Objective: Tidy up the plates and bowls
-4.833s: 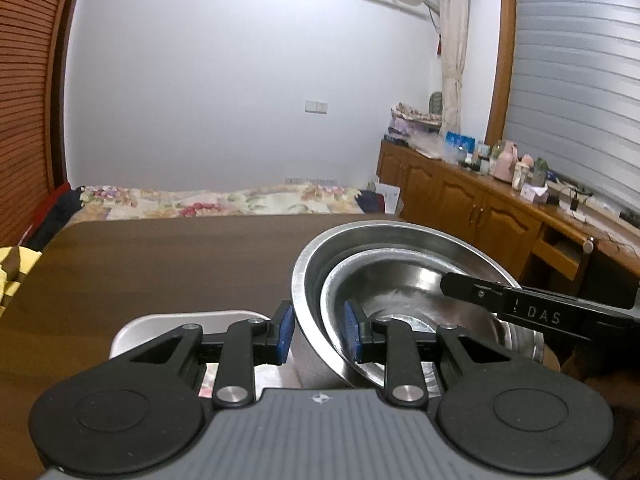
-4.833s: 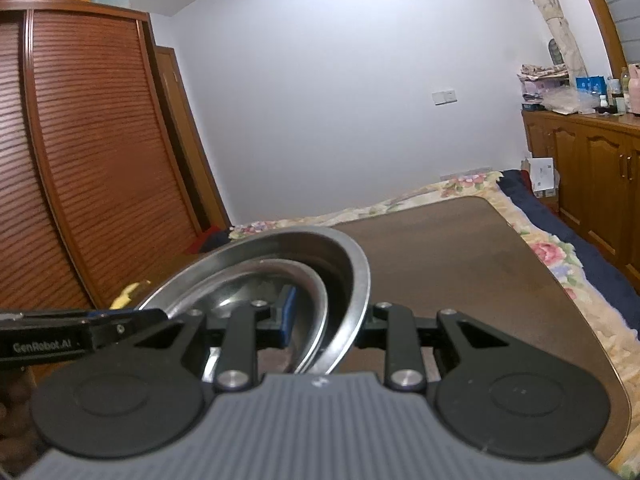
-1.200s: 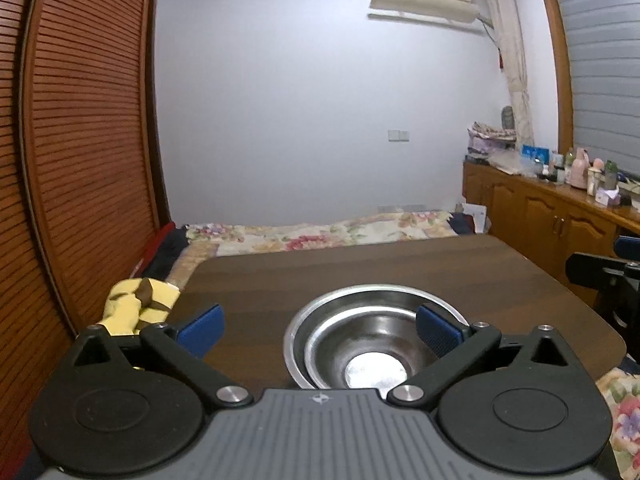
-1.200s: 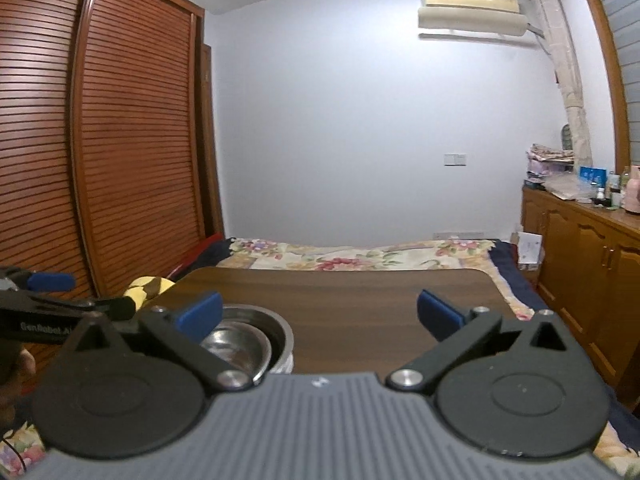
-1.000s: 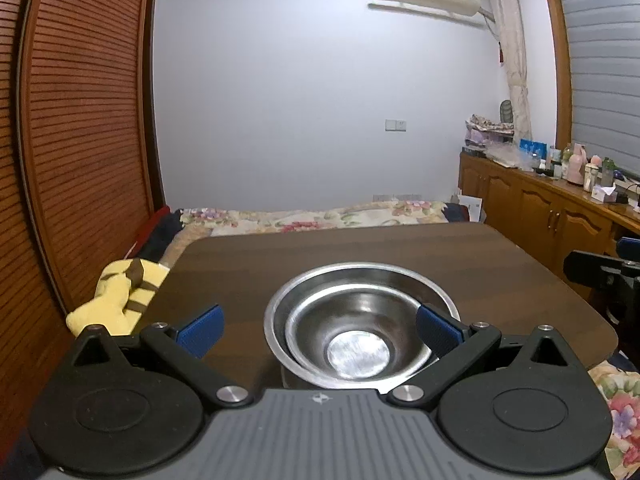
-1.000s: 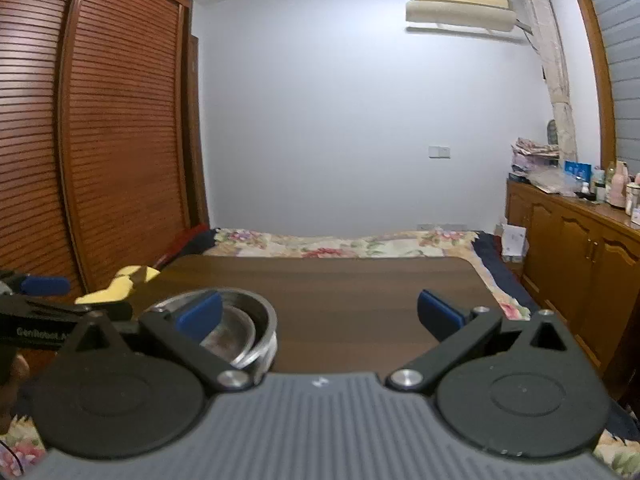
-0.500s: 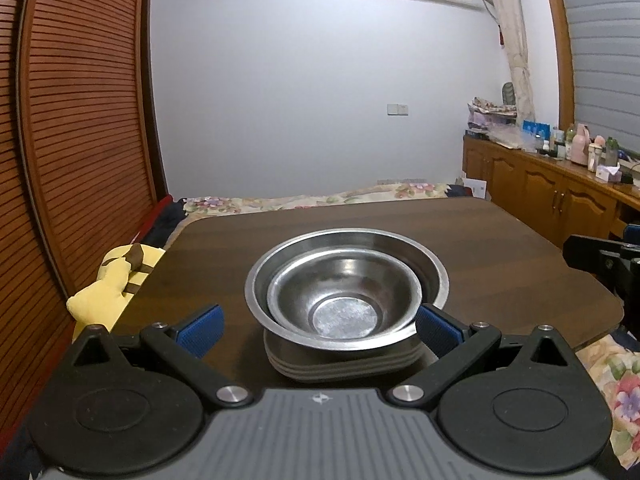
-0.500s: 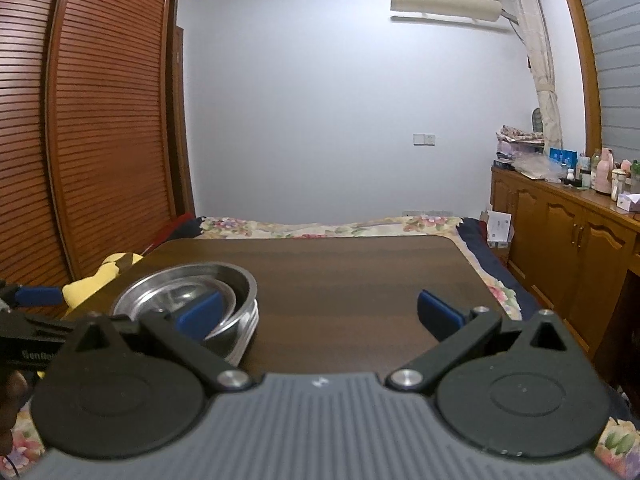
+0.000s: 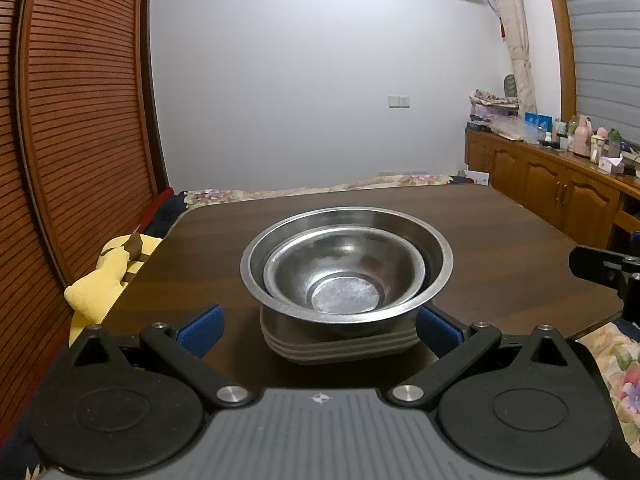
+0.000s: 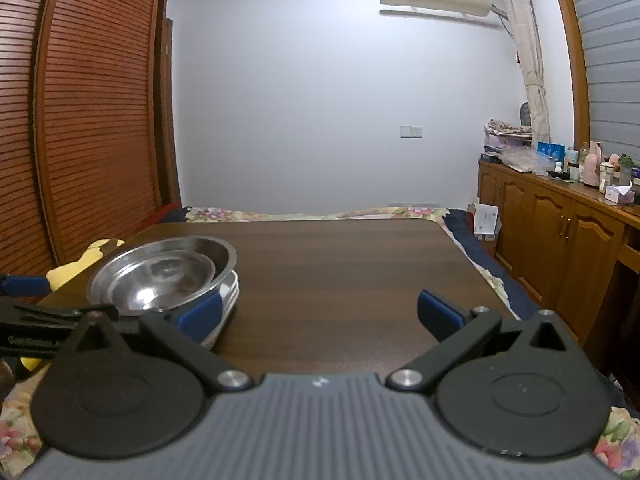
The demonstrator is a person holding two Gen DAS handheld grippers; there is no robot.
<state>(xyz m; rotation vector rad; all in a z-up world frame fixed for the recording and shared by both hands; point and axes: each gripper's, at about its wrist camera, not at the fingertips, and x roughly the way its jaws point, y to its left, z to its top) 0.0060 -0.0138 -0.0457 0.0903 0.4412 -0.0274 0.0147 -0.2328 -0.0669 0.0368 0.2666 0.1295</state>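
Two steel bowls are nested, the small bowl [image 9: 342, 268] inside the large bowl [image 9: 434, 240], on a stack of plates [image 9: 340, 346] on the dark wooden table [image 9: 500, 240]. My left gripper [image 9: 319, 330] is open, its blue pads flanking the plate stack and holding nothing. In the right wrist view the same nested bowls [image 10: 160, 274] and plates [image 10: 230, 300] sit at the left. My right gripper [image 10: 319, 316] stands open over bare table, to the right of the stack, with its left pad in front of the plates.
A yellow plush toy [image 9: 104, 276] lies off the table's left edge by the slatted wardrobe doors [image 9: 80, 120]. A flowered bed cover [image 10: 320, 213] lies beyond the table's far edge. Wooden cabinets [image 10: 560, 248] with bottles run along the right wall.
Both grippers were shut on the large bowl's rim 4.8 s ago and have let go and opened. Over the last second both have drawn back, showing the plate stack under the bowls.
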